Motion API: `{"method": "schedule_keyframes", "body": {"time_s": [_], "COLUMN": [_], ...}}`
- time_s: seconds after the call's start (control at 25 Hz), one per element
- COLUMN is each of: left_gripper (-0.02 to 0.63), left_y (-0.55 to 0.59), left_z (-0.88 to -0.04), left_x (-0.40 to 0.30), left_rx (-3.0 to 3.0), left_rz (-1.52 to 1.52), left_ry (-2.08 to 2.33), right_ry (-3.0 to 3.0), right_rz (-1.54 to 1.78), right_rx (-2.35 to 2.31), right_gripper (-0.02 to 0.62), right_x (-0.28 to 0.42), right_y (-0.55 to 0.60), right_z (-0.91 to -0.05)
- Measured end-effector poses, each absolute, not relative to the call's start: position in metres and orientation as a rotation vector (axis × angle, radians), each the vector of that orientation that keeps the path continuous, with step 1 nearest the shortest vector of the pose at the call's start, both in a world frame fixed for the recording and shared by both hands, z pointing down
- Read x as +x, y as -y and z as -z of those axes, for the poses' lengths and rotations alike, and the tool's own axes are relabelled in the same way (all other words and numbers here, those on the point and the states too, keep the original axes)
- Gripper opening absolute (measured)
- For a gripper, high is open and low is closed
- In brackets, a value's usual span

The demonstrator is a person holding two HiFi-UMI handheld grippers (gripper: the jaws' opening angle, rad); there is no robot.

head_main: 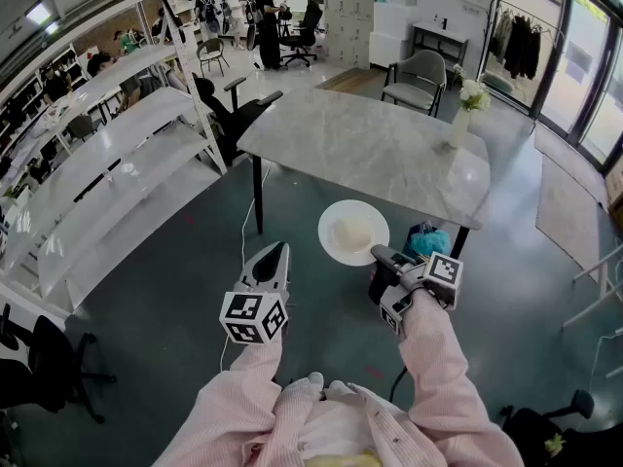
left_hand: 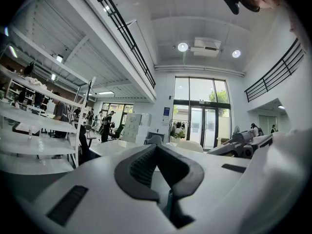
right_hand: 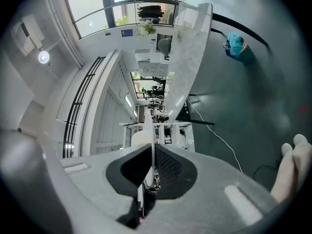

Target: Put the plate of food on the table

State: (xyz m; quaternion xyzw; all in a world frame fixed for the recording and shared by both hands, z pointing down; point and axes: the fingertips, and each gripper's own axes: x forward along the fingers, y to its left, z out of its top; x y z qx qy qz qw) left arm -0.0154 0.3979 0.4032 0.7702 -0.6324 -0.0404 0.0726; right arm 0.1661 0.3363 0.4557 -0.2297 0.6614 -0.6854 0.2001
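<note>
Clamps right claw (head_main: pixel 379 257) on near rim of white plate (head_main: pixel 331 218), pale food mound (head_main: pixel 352 232) sitting on it just ahead, table (head_main: pixel 370 144) farther beyond. Holds left claw (head_main: pixel 276 252) closed and empty alongside.

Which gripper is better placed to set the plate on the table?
The right gripper: its jaws clamp the rim of the plate, near the table. The left gripper is shut on nothing.
</note>
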Motion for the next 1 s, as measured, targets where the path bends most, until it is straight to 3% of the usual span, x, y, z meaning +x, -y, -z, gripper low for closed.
{"method": "schedule_keyframes", "body": {"time_s": [0.68,1.0], "left_gripper": [-0.009,-0.009], "left_y": [-0.407,-0.355], "left_z": [-0.412,-0.418], "left_x": [0.003,-0.017], "left_rx": [2.261,2.231], "left_rz": [0.134,0.147], "left_ry": [1.933,1.958], "right_ry": [-1.915,-1.907], "right_rz": [1.95,1.979], "right_rx": [-0.645,-0.6], "right_gripper": [0.017,0.017], "right_x": [0.175,0.155], "right_y": [-0.336,-0.282], "right_z": [-0.462,-0.467]}}
